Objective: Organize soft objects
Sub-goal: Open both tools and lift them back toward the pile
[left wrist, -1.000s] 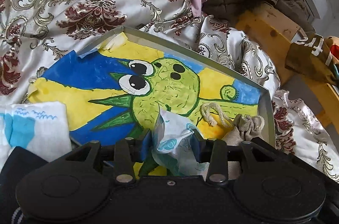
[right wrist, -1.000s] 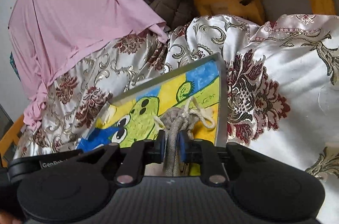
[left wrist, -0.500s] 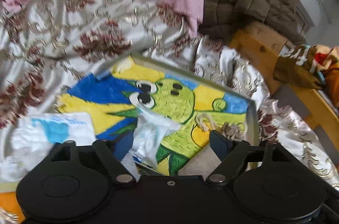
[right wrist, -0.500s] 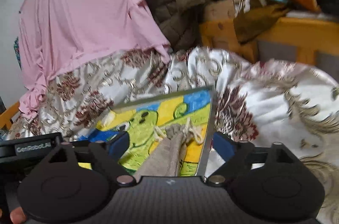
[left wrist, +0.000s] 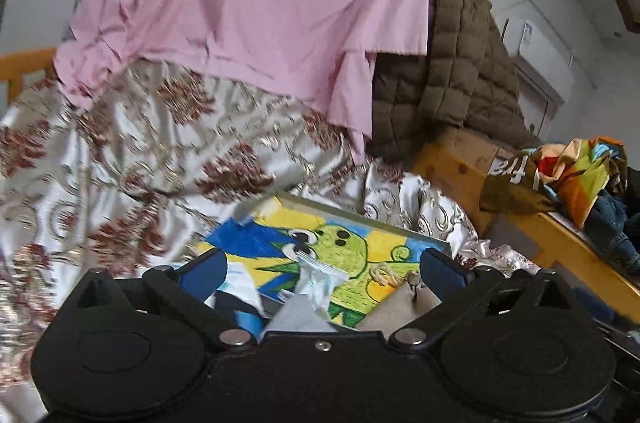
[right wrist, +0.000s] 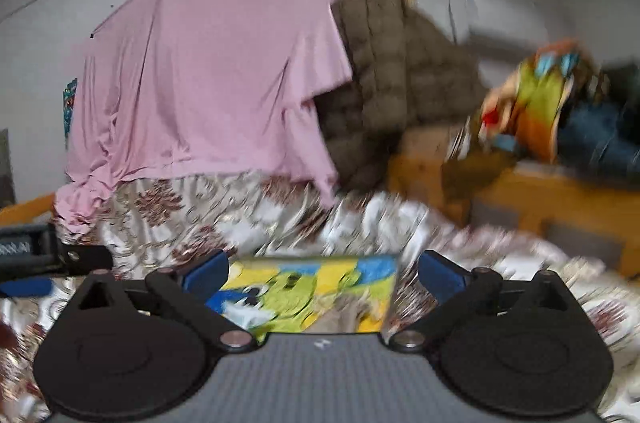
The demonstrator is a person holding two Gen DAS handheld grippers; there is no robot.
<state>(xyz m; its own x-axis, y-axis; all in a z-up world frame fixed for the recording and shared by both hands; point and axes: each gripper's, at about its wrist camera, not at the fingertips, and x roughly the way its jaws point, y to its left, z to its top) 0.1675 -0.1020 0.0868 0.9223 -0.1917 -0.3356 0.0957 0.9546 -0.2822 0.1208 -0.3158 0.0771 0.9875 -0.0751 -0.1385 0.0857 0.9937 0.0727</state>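
Left wrist view, left gripper (left wrist: 322, 269) just spread wide, right gripper (right wrist: 322, 269) likewise, both empty

Ahead of you the tray (left wrist: 430, 241) is crowded: a pouch (left wrist: 316, 281) and a bag (left wrist: 400, 307) lie on it. The bedspread (left wrist: 132, 159) on its left is free. A wooden frame (left wrist: 560, 243) blocks the right.

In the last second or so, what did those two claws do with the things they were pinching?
Both let go. The left claw has just been opening and released the crumpled plastic packet; the right claw has just been opening and dropped the beige drawstring pouch. Both items now lie on the cartoon painting, and both claws pulled back and up. The painting, floral bedspread and pink sheet stayed put.
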